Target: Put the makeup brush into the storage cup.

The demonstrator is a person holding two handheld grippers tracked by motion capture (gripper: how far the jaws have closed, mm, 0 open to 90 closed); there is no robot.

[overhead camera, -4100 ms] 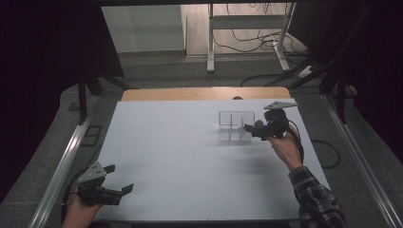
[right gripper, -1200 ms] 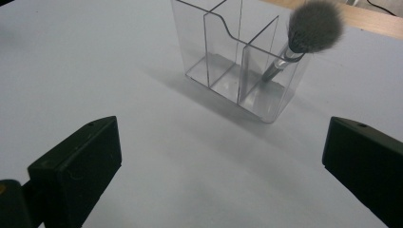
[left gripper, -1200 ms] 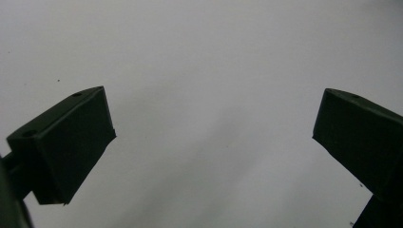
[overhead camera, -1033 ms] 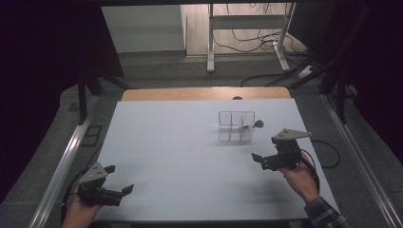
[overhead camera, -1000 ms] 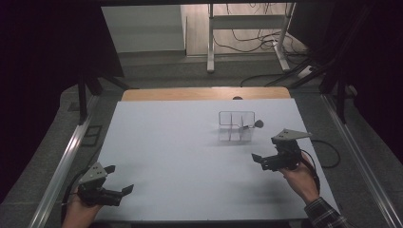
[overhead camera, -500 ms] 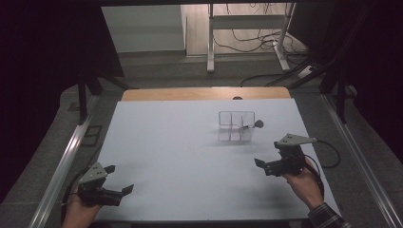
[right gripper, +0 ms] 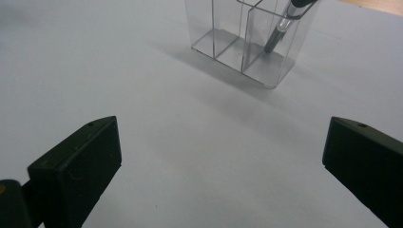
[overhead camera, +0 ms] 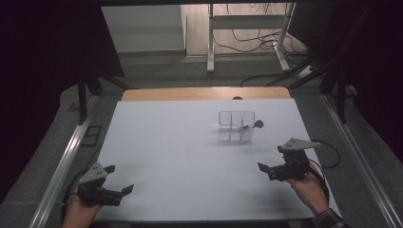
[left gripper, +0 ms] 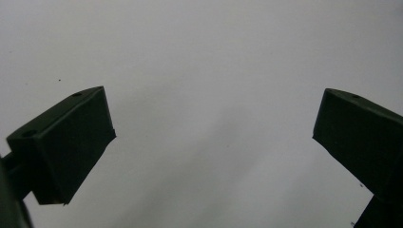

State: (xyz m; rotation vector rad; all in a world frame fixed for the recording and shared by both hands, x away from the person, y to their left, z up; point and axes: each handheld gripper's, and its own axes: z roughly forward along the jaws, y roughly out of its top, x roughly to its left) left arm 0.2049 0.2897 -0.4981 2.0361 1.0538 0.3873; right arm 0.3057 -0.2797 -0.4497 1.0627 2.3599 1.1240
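A clear plastic organiser point(overhead camera: 236, 126) with several compartments stands on the white table, right of centre. A dark-tipped tool point(overhead camera: 256, 124) leans in its right compartment, its head poking over the rim; the right gripper view shows the same organiser point(right gripper: 247, 40) and tool point(right gripper: 280, 28) ahead of the jaws. My right gripper point(overhead camera: 267, 169) sits near the table's front right, well short of the organiser, open with nothing between its fingers. My left gripper point(overhead camera: 119, 179) rests at the front left corner, also open and empty over bare table point(left gripper: 214, 118).
The white table surface point(overhead camera: 171, 147) ends at a wooden strip point(overhead camera: 204, 93) along the far edge. Metal rails point(overhead camera: 66, 156) run along both sides. A cable point(overhead camera: 328, 156) loops from the right gripper near the table's right edge.
My right gripper has drawn back from the organiser toward the front right of the table, leaving the tool in the compartment. The left gripper has stayed put.
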